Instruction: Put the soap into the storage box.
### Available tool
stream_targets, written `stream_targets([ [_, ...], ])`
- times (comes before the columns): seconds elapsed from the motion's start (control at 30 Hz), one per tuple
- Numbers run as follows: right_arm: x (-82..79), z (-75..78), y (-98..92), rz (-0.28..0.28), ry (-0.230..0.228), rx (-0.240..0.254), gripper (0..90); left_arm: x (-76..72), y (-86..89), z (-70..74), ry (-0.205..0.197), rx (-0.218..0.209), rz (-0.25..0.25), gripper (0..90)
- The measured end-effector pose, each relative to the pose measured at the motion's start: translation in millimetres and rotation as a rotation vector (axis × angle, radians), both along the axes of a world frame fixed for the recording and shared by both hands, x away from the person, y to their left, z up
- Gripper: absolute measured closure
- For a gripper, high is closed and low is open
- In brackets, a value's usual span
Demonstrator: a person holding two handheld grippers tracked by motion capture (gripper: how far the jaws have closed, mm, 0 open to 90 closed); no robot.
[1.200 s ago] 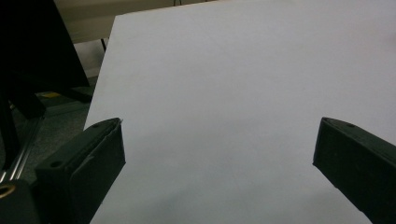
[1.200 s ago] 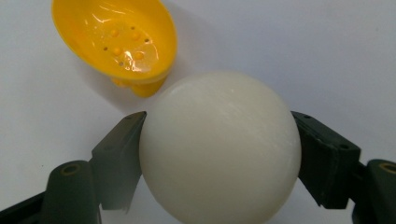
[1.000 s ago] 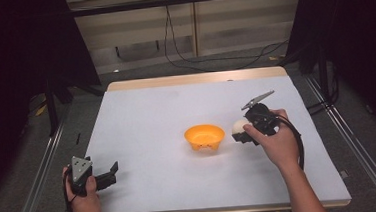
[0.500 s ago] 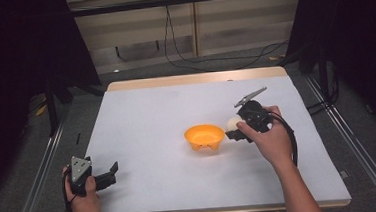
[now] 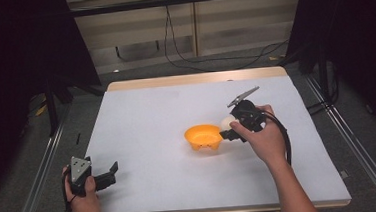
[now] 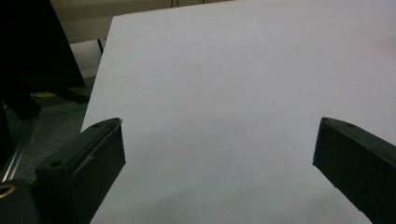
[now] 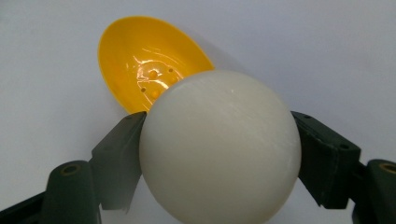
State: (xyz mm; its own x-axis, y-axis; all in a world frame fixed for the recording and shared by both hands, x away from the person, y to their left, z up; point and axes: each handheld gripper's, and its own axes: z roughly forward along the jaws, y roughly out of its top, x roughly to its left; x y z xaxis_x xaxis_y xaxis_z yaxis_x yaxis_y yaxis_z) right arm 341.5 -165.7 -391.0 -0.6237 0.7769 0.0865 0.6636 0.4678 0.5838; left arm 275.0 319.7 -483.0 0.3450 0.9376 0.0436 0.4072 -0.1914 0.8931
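Ball (image 7: 219, 144) sits pinched between the right gripper's (image 7: 219, 154) two jaws, a jaw pressed to each side of it, with the orange bowl (image 7: 144, 70) just beyond the jaw tips and empty. My guess is the ball is headed for the bowl, and a smooth round thing held only at its sides could squirt out if the squeeze eases early, or strike the near rim and tip the light bowl. Off by the table's (image 5: 141, 114) near corner the left gripper (image 6: 215, 154) rests with its jaws wide apart and nothing but bare tabletop between them.
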Motion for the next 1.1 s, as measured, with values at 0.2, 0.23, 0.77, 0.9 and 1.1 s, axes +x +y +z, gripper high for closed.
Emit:
stream_targets([
  [0.2, 2.5, 1.1, 5.4, 0.010, 0.001, 0.000, 24.5, -0.1, 0.1, 0.0, 0.000, -0.002, -0.001, 2.1],
  [0.23, 2.5, 1.1, 5.4, 0.010, 0.001, 0.000, 24.5, -0.1, 0.1, 0.0, 0.000, -0.002, -0.001, 2.1],
  [0.77, 11.5, 2.6, 29.5, 0.053, -0.001, -0.001, 24.4, 0.0, 0.0, 0.0, 0.001, -0.002, -0.002, 2.1],
  [0.9, 12.4, 1.0, 36.4, 0.055, 0.001, 0.001, 24.5, -0.2, -0.6, -0.1, -0.002, 0.002, -0.003, 2.1],
  [1.1, 14.6, -2.8, 46.1, 0.063, 0.010, -0.005, 24.4, -0.2, -1.2, -0.3, -0.003, 0.000, -0.002, 2.1],
])
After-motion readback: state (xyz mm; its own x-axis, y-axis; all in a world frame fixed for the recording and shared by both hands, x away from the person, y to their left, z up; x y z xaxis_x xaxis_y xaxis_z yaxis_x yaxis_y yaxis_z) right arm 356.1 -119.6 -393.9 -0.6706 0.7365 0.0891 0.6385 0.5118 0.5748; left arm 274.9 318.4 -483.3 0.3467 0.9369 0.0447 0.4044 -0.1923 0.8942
